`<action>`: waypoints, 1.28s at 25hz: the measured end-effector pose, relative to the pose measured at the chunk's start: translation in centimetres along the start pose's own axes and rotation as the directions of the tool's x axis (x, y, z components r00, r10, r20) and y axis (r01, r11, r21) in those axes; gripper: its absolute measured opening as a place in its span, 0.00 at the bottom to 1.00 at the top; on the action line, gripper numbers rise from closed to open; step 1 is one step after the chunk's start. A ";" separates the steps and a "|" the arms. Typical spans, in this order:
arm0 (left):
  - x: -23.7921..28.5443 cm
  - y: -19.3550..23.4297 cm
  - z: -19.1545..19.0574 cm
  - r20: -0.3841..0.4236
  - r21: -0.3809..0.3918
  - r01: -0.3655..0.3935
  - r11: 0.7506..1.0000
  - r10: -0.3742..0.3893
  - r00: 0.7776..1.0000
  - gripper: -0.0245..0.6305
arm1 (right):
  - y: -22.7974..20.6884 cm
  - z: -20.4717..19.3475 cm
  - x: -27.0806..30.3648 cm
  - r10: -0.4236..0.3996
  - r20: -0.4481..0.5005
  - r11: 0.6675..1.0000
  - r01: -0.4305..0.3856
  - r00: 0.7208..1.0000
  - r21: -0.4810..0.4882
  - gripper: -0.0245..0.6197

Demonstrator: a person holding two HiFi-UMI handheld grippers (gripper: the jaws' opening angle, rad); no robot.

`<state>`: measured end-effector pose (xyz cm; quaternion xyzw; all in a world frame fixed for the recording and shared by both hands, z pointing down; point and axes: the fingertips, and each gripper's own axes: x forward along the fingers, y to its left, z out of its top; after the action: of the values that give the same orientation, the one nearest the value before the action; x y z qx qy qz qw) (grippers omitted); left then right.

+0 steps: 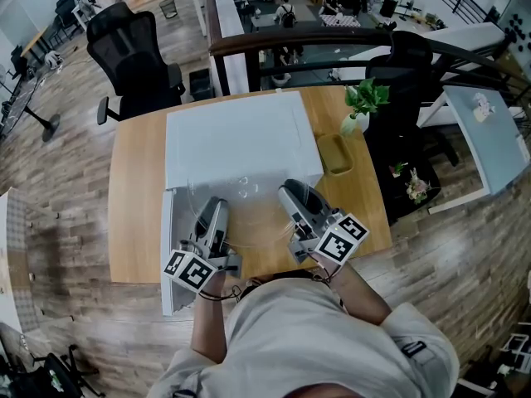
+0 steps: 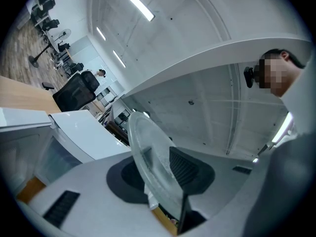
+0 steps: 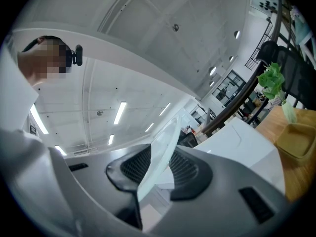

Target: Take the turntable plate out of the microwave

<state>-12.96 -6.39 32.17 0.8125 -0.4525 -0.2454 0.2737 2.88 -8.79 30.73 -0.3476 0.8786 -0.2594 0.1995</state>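
The clear glass turntable plate (image 1: 249,212) hangs level in front of the white microwave (image 1: 236,143), outside its cavity. My left gripper (image 1: 214,212) is shut on the plate's left rim and my right gripper (image 1: 290,196) is shut on its right rim. In the left gripper view the plate (image 2: 145,152) runs edge-on between the dark ribbed pads (image 2: 187,169) of the left gripper (image 2: 159,171). In the right gripper view the plate's rim (image 3: 163,149) is clamped the same way in the right gripper (image 3: 159,168).
The microwave's door (image 1: 168,251) stands open at the left, beside my left gripper. On the wooden table (image 1: 137,214), a small wooden tray (image 1: 335,153) and a potted plant (image 1: 363,106) sit to the microwave's right. A black office chair (image 1: 133,56) stands behind the table.
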 end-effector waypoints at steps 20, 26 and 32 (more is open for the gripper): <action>0.1 -0.2 -0.5 -0.004 -0.017 0.000 1.000 0.000 1.000 0.25 | -0.1 0.2 -0.4 -0.004 -0.001 1.000 0.004 1.000 -0.018 0.22; 0.0 -0.5 -0.8 -0.005 -0.015 0.000 1.000 0.000 1.000 0.25 | -0.1 0.3 -0.8 -0.004 0.000 1.000 0.004 1.000 -0.024 0.23; -0.1 -0.6 -0.9 -0.006 -0.020 0.001 1.000 -0.001 1.000 0.25 | 0.0 0.3 -1.0 -0.008 -0.001 1.000 0.008 1.000 -0.025 0.23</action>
<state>-12.10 -5.89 32.45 0.8108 -0.4485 -0.2475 0.2832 3.72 -8.17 30.66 -0.3537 0.8804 -0.2495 0.1937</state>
